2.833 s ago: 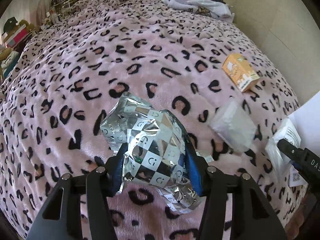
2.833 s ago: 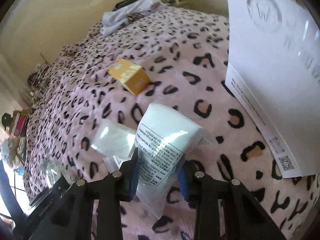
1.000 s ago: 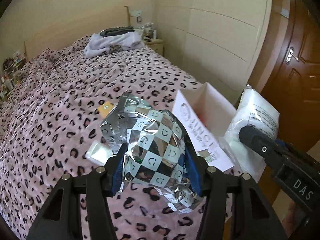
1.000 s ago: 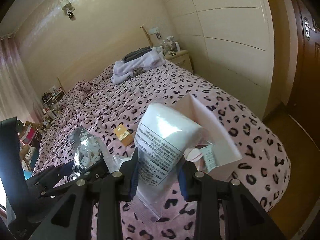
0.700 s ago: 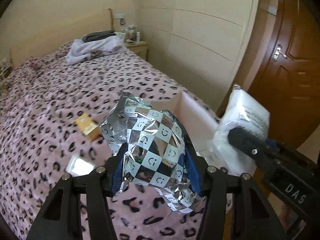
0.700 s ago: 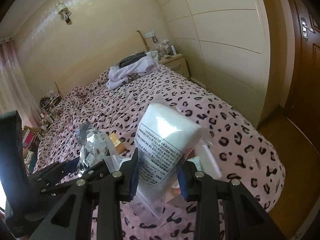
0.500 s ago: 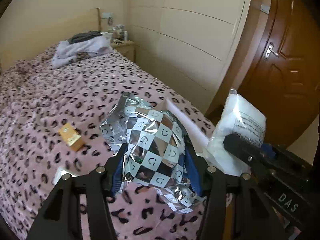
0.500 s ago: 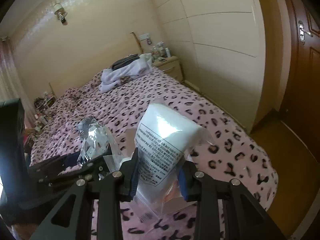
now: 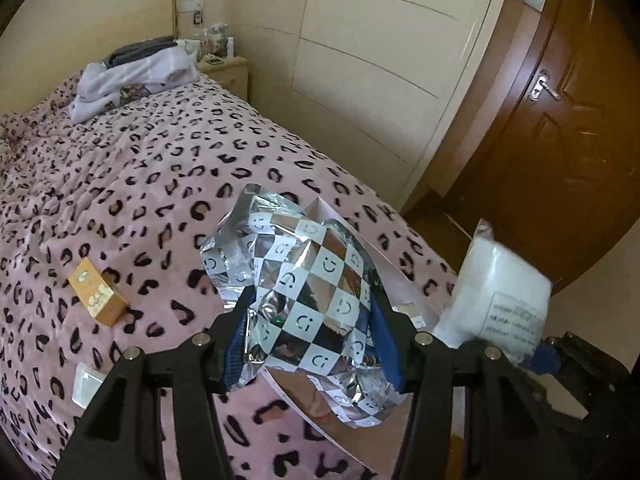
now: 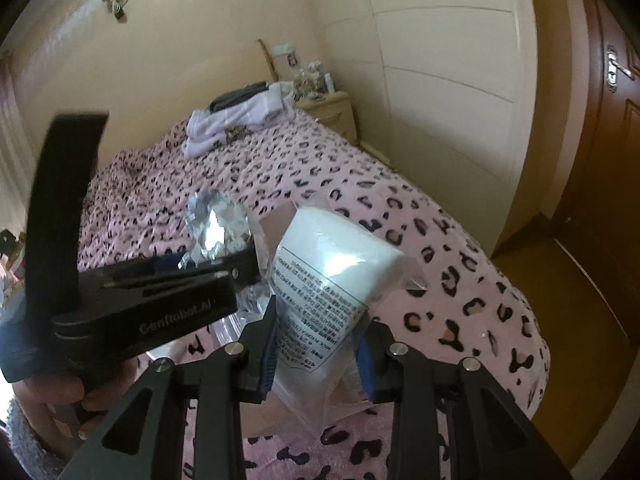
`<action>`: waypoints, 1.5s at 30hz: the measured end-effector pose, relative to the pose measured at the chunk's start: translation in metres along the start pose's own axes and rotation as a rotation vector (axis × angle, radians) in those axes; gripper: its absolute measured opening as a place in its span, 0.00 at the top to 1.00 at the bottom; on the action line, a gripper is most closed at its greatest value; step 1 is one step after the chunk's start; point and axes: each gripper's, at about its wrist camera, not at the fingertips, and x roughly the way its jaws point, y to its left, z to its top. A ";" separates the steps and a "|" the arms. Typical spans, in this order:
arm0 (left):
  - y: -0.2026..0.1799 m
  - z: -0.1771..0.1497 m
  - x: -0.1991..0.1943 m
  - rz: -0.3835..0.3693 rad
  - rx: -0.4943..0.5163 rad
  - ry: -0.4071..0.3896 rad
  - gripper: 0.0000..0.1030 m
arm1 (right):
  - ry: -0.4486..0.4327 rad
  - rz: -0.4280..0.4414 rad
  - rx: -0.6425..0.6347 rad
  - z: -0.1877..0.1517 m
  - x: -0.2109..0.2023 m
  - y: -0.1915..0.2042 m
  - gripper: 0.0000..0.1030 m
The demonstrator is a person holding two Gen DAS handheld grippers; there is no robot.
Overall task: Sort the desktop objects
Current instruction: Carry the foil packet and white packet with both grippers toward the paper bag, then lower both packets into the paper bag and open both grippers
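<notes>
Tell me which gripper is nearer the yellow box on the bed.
Left. The left gripper, shut on the foil bag, hangs just right of the yellow box. The right gripper, holding the white pouch, is farther right, beyond the left one.

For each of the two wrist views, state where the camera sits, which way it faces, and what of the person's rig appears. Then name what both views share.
Left wrist: behind the left gripper, looking across the bed toward the door; holds the foil bag.
Right wrist: behind the right gripper, facing the headboard wall; holds the white packet; left gripper alongside.
Shared: bed, both bags, folded clothes.
</notes>
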 end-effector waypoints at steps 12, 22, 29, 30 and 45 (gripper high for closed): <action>-0.019 -0.015 0.007 0.065 0.138 -0.064 0.45 | 0.053 -0.076 -0.102 -0.017 0.032 0.011 0.67; 0.002 -0.016 0.004 -0.035 0.040 -0.042 0.44 | 0.050 -0.061 -0.124 -0.018 0.031 0.016 0.65; 0.018 -0.019 -0.008 -0.036 0.003 -0.051 0.44 | 0.075 -0.058 -0.109 -0.018 0.034 0.018 0.64; 0.020 -0.019 -0.009 -0.035 -0.003 -0.052 0.44 | 0.080 -0.058 -0.104 -0.018 0.034 0.018 0.62; 0.049 -0.036 -0.053 0.042 -0.101 -0.026 0.44 | 0.087 -0.038 -0.037 0.003 0.006 0.034 0.51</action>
